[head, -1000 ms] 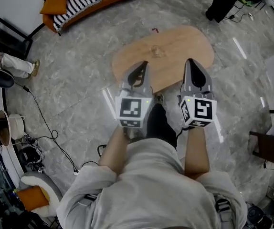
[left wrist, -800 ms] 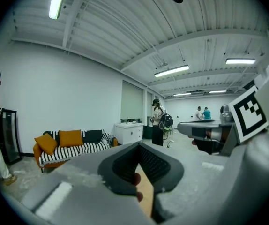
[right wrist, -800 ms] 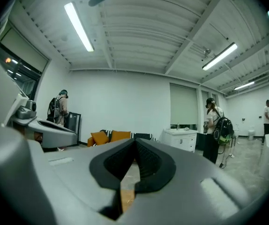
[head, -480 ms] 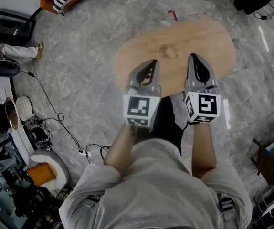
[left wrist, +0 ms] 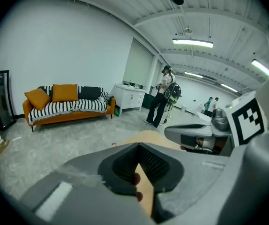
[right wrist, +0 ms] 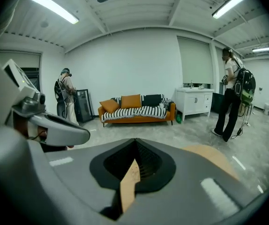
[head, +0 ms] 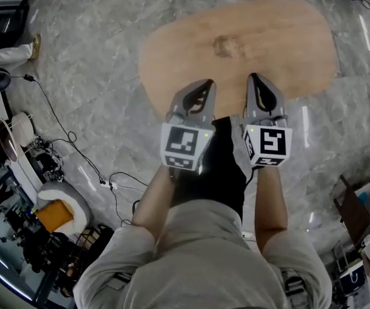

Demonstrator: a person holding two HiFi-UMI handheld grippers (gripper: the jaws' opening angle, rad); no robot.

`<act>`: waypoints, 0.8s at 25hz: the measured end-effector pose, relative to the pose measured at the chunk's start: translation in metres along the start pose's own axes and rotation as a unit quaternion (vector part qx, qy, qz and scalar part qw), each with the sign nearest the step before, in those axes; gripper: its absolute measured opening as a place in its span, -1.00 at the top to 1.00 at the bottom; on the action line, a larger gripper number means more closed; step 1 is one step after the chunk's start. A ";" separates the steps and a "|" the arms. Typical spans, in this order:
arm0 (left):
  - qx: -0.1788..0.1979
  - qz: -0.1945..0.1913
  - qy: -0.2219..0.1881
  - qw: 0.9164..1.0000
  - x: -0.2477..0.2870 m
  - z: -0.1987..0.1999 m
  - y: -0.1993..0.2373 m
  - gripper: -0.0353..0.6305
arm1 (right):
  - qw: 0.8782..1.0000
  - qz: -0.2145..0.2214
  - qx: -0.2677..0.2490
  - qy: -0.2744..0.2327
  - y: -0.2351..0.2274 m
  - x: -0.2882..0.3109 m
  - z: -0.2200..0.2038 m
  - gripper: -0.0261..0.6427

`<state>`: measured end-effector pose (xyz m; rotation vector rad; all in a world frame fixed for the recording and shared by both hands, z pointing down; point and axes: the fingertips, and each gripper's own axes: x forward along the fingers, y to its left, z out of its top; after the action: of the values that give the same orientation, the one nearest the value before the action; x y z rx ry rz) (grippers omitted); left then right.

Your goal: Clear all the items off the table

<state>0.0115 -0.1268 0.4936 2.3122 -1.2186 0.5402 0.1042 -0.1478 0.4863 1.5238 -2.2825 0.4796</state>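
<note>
A light wooden oval table (head: 275, 37) stands on the grey marble floor, and the only mark I see on its top is a darker knot (head: 229, 45). My left gripper (head: 204, 87) and right gripper (head: 256, 81) are held side by side, level, over the table's near edge. Both are shut with nothing between the jaws. In the left gripper view the left gripper (left wrist: 137, 146) has its tips together, and a sliver of the table (left wrist: 147, 191) shows through the slot. The right gripper (right wrist: 135, 142) looks the same in its own view.
An orange sofa (right wrist: 137, 109) with a striped throw stands at the far wall beside a white cabinet (right wrist: 193, 101). One person (right wrist: 232, 95) stands at the right, another (right wrist: 65, 97) at the left. Cables (head: 62, 147) and equipment (head: 17, 192) lie on the floor at left.
The head view has moved forward: the table now looks larger and nearer, and the sofa has slid out at the top. Both grippers stay side by side and shut.
</note>
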 end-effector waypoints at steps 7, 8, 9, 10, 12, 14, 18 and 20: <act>-0.006 0.007 0.048 0.999 0.045 -0.044 0.008 0.83 | 0.999 0.019 -0.002 0.036 -0.015 0.039 -0.047 0.90; -0.007 0.009 0.056 0.998 0.052 -0.052 0.013 0.83 | 0.999 0.023 -0.004 0.041 -0.017 0.047 -0.054 0.90; -0.009 0.009 0.063 0.998 0.058 -0.060 0.017 0.83 | 0.998 0.027 -0.006 0.047 -0.018 0.055 -0.062 0.90; -0.013 0.007 0.069 0.998 0.064 -0.067 0.021 0.83 | 0.998 0.031 -0.007 0.053 -0.020 0.063 -0.069 0.90; -0.021 -0.003 0.082 0.996 0.076 -0.079 0.026 0.83 | 0.997 0.035 -0.004 0.066 -0.024 0.077 -0.084 0.90; -0.024 -0.009 0.098 0.995 0.088 -0.091 0.034 0.83 | 0.996 0.036 0.008 0.079 -0.026 0.090 -0.100 0.90; -0.019 -0.001 0.126 0.992 0.111 -0.106 0.053 0.83 | 0.993 0.043 0.024 0.106 -0.026 0.109 -0.126 0.90; -0.019 -0.003 0.137 0.990 0.124 -0.110 0.056 0.83 | 0.991 0.050 0.027 0.121 -0.028 0.116 -0.137 0.90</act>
<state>0.0159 -0.1731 0.6624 2.1253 -1.0794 0.7946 0.1025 -0.1876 0.6636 1.3010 -2.1783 0.7182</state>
